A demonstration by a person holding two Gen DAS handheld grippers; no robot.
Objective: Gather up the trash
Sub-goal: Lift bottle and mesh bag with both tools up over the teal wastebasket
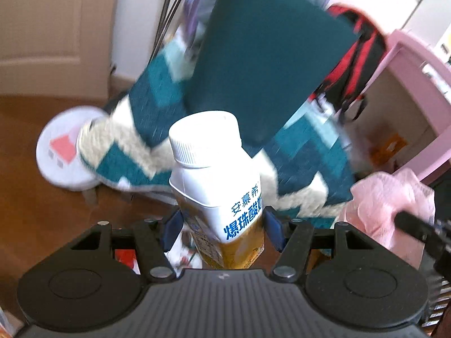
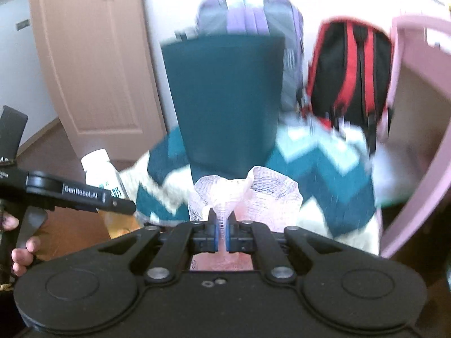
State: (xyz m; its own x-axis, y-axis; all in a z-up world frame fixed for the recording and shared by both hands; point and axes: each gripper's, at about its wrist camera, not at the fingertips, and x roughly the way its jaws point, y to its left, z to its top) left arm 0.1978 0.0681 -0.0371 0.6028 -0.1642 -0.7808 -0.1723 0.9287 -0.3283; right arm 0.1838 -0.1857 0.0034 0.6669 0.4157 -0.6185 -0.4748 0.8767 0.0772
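My left gripper (image 1: 221,229) is shut on a white and yellow yogurt bottle (image 1: 214,186) with a white cap, held up above the floor. The bottle also shows at the left of the right wrist view (image 2: 103,174). My right gripper (image 2: 222,232) is shut on a pink foam net (image 2: 248,194), which also shows at the right of the left wrist view (image 1: 394,200). A tall dark teal bin (image 2: 225,98) stands ahead on a teal and white zigzag rug (image 2: 324,174); it also shows in the left wrist view (image 1: 267,64).
A purple suitcase (image 2: 251,11) and a red and black backpack (image 2: 349,73) stand behind the bin. A pink shelf unit (image 2: 417,112) is at the right. A brown door (image 2: 90,56) is at the left. A white round robot vacuum (image 1: 64,149) sits on the wooden floor.
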